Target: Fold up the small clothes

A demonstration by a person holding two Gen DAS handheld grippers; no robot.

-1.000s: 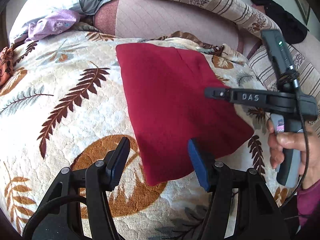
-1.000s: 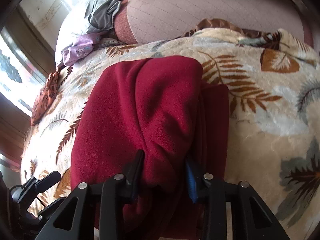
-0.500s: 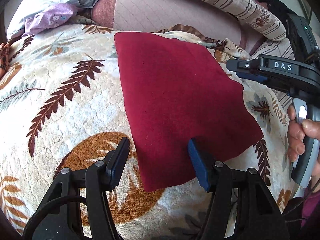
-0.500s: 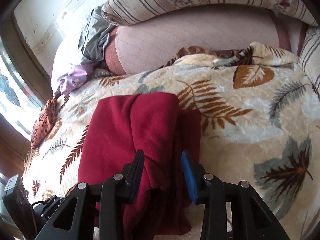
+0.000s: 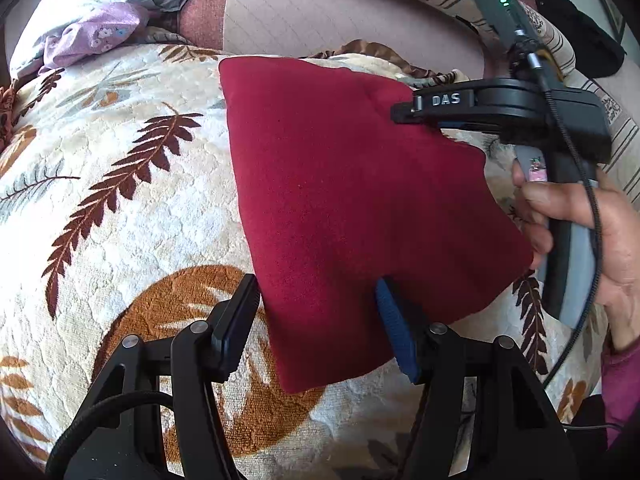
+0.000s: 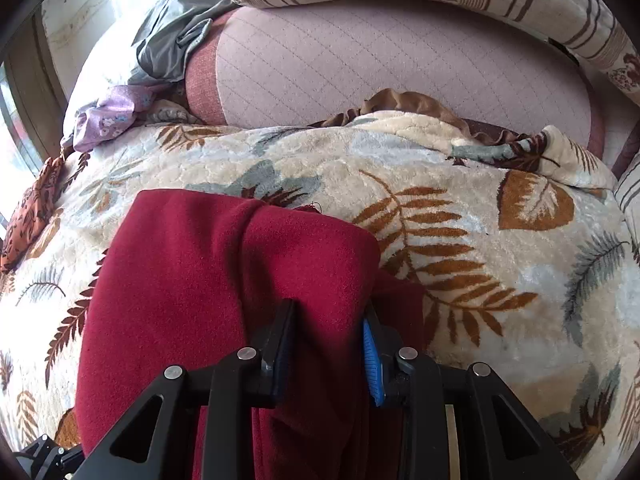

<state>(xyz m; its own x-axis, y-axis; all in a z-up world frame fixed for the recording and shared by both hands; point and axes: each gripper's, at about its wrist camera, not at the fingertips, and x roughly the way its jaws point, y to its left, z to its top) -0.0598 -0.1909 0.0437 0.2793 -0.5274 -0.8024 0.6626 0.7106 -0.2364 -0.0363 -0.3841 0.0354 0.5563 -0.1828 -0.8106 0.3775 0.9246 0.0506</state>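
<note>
Tongs, left: left tongs (image 5: 316, 320) spread wide, straddling the near corner of the red cloth (image 5: 352, 208) — gripping nothing.
Tongs, right: right tongs (image 6: 326, 344) pinching a raised fold of the red cloth (image 6: 224, 288).
Cloth: lies flat on the leaf-patterned blanket (image 5: 120, 216) of the bed, toward its right side.
Doing it well: carry the pinched edge straight across, corners matched, before letting go — the soft fleece will likely drag.
Writing: "DAS" on the right tongs' arm.
</note>
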